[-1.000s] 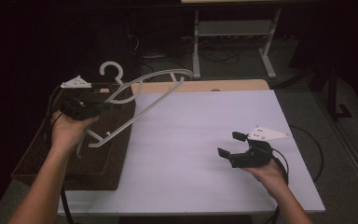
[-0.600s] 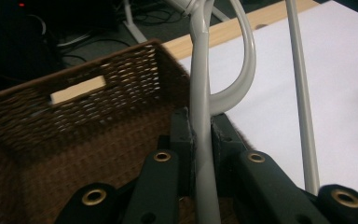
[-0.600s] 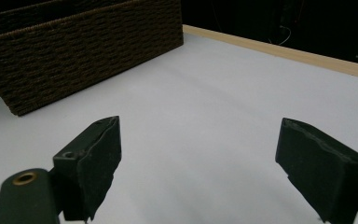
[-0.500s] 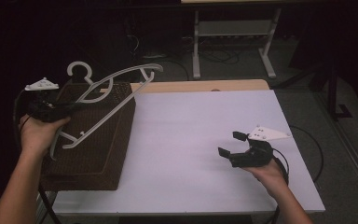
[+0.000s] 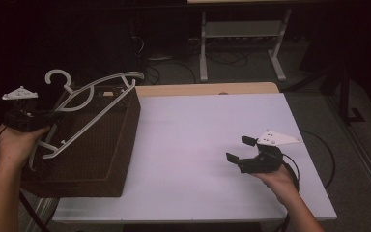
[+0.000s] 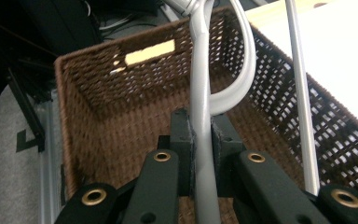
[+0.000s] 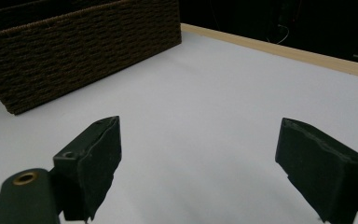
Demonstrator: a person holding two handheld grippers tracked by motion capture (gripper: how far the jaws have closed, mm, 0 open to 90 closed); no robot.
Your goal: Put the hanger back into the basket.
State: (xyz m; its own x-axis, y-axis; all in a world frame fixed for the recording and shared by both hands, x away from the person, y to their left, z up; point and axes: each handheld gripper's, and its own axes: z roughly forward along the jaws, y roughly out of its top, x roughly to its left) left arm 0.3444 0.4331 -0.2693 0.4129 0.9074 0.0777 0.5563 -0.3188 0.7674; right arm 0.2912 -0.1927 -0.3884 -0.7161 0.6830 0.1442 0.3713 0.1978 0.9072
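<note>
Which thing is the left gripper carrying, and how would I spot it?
Start at the white table and go to the brown wicker basket at its left edge. Above the basket, the left gripper is shut on a pale grey plastic clothes hanger. Its curved hook and thin bars mark it out against the dark weave.

Your forearms are showing bare, no sleeves reaching into the frame. You are gripping two black handheld tools: the left gripper [image 5: 53,116] and the right gripper [image 5: 238,149], each wearing a pale grey three-cornered plate on top and trailing a black cable. Up close, brass-coloured rivets are glinting on the black jaw arms, and the blocky dark pads are looking matte and scuffed.
</note>
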